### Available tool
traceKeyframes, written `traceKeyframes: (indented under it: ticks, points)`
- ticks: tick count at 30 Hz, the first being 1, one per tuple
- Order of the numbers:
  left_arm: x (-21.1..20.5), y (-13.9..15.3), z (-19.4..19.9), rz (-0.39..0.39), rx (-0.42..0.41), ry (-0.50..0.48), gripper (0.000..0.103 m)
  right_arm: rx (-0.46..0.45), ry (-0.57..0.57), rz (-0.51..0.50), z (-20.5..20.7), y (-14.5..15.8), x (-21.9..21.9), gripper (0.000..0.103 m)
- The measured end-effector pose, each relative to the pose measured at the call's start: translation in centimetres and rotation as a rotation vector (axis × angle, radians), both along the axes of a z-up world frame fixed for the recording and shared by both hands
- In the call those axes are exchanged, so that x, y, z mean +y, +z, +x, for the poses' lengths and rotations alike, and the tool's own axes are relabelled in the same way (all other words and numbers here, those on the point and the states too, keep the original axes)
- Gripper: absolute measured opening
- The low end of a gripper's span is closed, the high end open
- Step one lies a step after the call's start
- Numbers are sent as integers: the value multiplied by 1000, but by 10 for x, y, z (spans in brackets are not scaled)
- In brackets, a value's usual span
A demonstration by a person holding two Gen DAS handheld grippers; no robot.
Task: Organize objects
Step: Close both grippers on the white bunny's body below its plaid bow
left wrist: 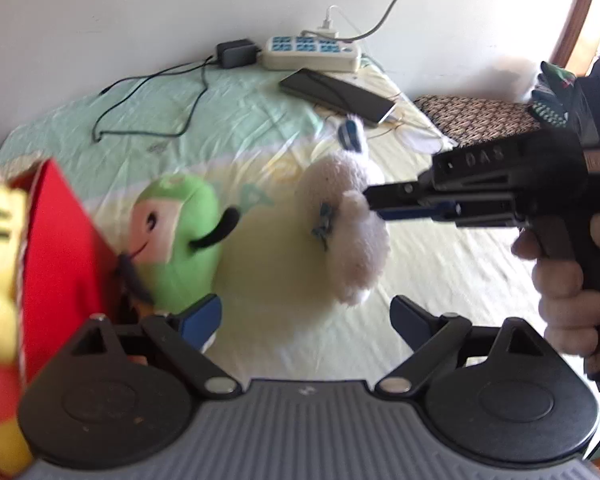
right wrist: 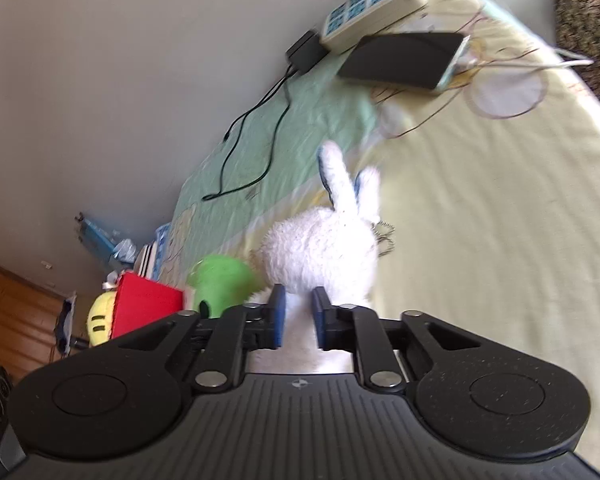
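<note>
Only 1 text could be read: the raised letters "DAS" stood on the black body of the right gripper (left wrist: 374,204), seen from the left wrist camera.

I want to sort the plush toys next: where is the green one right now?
The green plush toy lies on the bed sheet, at the left of the left wrist view, between the red box and the white plush rabbit.
</note>
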State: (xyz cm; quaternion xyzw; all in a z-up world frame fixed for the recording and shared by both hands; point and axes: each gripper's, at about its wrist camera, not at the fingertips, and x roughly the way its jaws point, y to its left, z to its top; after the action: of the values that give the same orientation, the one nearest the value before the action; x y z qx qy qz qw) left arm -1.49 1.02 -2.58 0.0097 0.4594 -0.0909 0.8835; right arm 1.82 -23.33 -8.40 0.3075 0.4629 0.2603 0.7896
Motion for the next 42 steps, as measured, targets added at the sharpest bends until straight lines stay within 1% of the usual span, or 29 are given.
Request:
traceKeyframes:
  ticks: [1, 2, 3, 6, 7, 8, 9, 10, 11, 13, 15, 18, 21, 22, 25, 26, 28, 29, 31, 33, 36, 37, 39, 42]
  points:
    - [-4, 0, 7, -4, -4, -11, 92, 4, -18, -40, 0, -1, -5, 29]
    - [-8, -1, 13, -9, -5, -21, 92, 9, -34, -73, 0, -4, -10, 29]
    - [-11, -2, 20, -19, -2, -30, 92, 14, -42, -70, -1, -7, -16, 29]
    - [-21, -11, 40, -49, 7, -54, 92, 16, -94, -13, -7, -9, -37, 29]
    - [-25, -14, 47, -46, 10, -50, 89, 12, -108, 1, -8, -8, -41, 30]
    - [-30, -17, 53, -41, 19, -48, 84, 8, -116, 15, -9, -6, -44, 30]
    - [-34, -21, 61, -43, 30, -57, 81, 6, -117, 32, -7, -4, -45, 31]
    - [-39, -22, 63, -50, 35, -74, 79, 0, -111, 48, -5, -1, -45, 33]
    - [-45, -23, 63, -55, 35, -89, 79, -11, -102, 60, -3, 2, -44, 34]
    - [-57, -22, 60, -54, 19, -128, 81, -35, -94, 57, 0, 9, -44, 41]
    - [-68, -22, 57, -48, 4, -174, 82, -54, -80, 52, 4, 13, -44, 42]
    - [-85, -26, 54, -49, 13, -244, 82, -49, -64, 48, 11, 11, -48, 42]
    - [-92, -29, 48, -25, 11, -280, 82, -43, -45, 30, 16, 7, -51, 44]
    - [-90, -28, 46, -32, 12, -283, 82, -44, -44, 11, 17, 5, -51, 46]
    - [-80, -26, 47, -57, 7, -258, 88, -41, -31, -22, 20, -1, -53, 46]
    - [-77, -28, 50, -56, 7, -242, 90, -32, -31, -22, 21, -4, -54, 46]
    - [-72, -35, 62, -62, 30, -203, 89, -10, -30, -1, 23, -12, -55, 52]
    - [-70, -40, 68, -76, 49, -183, 88, -4, -31, 12, 24, -14, -55, 53]
    - [-68, -50, 77, -129, 88, -162, 89, 11, -35, 32, 26, -19, -55, 58]
    - [-68, -55, 81, -165, 109, -155, 88, 40, -33, 69, 27, -26, -54, 58]
    - [-71, -57, 82, -184, 109, -154, 85, 100, -56, 159, 28, -37, -58, 57]
    - [-71, -56, 82, -189, 111, -160, 83, 121, -57, 187, 27, -40, -59, 56]
    - [-72, -54, 81, -192, 110, -172, 79, 133, -62, 214, 25, -43, -61, 55]
    - [-72, -51, 78, -192, 109, -175, 76, 139, -56, 234, 19, -42, -60, 50]
